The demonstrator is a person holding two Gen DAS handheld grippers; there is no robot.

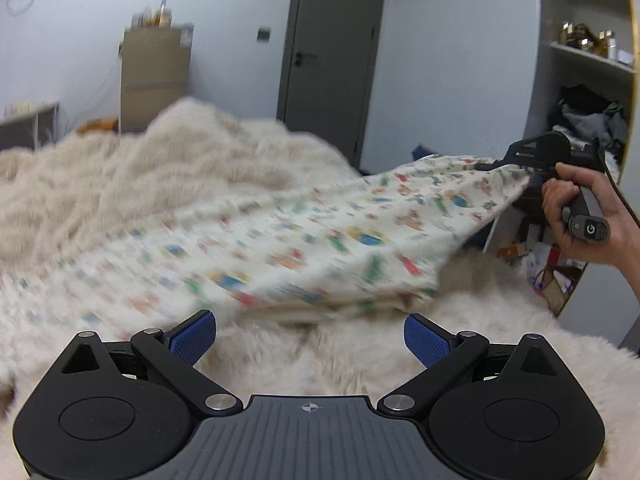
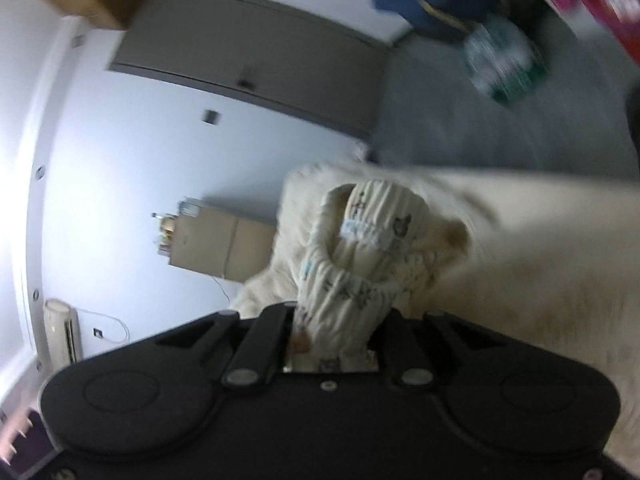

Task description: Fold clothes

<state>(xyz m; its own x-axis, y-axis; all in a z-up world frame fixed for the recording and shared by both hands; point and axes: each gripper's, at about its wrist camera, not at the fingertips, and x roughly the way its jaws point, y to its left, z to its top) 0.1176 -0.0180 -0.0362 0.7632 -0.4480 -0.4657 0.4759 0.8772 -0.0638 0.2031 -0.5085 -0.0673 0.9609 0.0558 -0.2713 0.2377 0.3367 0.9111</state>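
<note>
1. A fluffy cream blanket [image 1: 120, 184] covers the bed, bearing the printed garment [image 1: 304, 236].
2. The garment stretches from 9 o'clock up to 2 o'clock in the left wrist view, its corner lifted.
3. The right gripper [image 1: 520, 166] pinches that corner, cloth bunched between its jaws.
4. The left gripper [image 1: 310, 334], spread and empty, hovers near the 6 o'clock hem.
5. Judged step: a fold-over in hand; next calls for the left to pinch the hem.

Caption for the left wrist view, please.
Left gripper open and empty above the fluffy blanket while the right gripper lifts the printed garment.
</note>
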